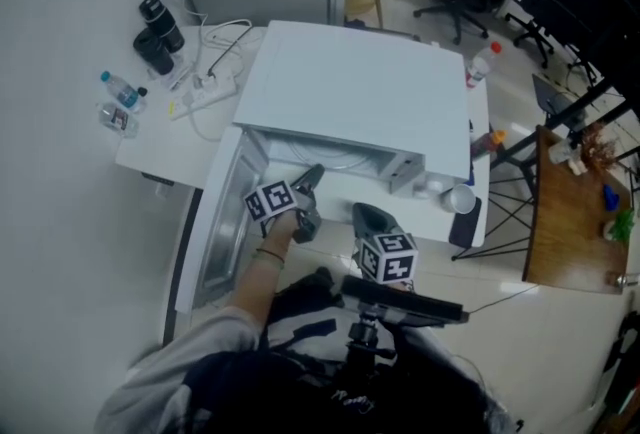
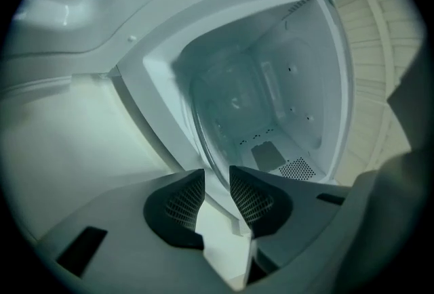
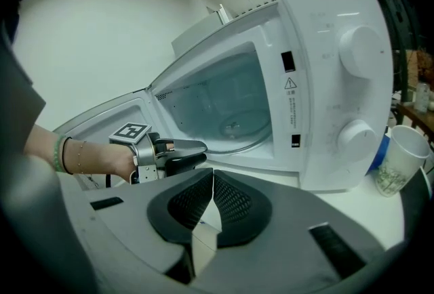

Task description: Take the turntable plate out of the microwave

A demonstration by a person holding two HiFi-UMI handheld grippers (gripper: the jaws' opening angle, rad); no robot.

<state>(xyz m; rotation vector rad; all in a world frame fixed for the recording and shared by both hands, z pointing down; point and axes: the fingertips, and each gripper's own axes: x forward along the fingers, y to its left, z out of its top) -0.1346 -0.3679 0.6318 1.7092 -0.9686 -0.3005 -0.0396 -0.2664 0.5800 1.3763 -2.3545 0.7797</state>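
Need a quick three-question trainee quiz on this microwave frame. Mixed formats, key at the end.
1. True or false: the turntable plate is inside the microwave.
2. The right gripper is: A) open, B) shut on the plate, C) shut with nothing between its jaws.
3. In the right gripper view, what stands just right of the microwave?

Key:
1. True; the door is open and the plate lies in the cavity.
2. C.
3. A paper cup.
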